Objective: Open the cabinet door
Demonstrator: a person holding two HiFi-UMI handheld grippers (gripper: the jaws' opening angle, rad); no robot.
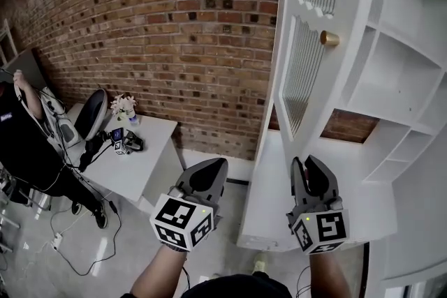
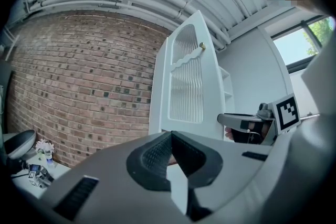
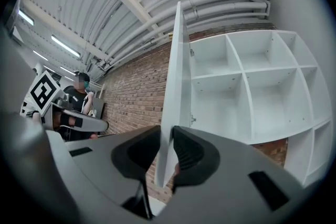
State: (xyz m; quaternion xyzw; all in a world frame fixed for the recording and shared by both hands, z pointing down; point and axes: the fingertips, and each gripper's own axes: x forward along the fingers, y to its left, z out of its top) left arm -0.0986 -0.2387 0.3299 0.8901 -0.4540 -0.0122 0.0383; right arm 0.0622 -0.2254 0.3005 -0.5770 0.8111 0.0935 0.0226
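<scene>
The tall white cabinet door (image 1: 307, 80) with ribbed panels and a brass knob (image 1: 330, 38) stands swung out from the white shelf cabinet (image 1: 398, 66). My right gripper (image 1: 313, 167) is low on the door. In the right gripper view the door (image 3: 176, 71) shows edge-on and its free edge fills the narrow gap of the right gripper (image 3: 167, 136), pads against both faces. My left gripper (image 1: 209, 171) hovers left of the door, apart from it. In its own view the left gripper (image 2: 170, 136) is shut and empty, facing the door (image 2: 186, 81) and knob (image 2: 201, 46).
A brick wall (image 1: 174, 31) runs behind. At the left stand a white table (image 1: 133, 164) with flowers (image 1: 124, 105) and small devices, a chair (image 1: 91, 114) and a person in black (image 1: 21, 143). Cables (image 1: 84, 248) trail on the floor. Open shelves (image 3: 252, 86) lie right of the door.
</scene>
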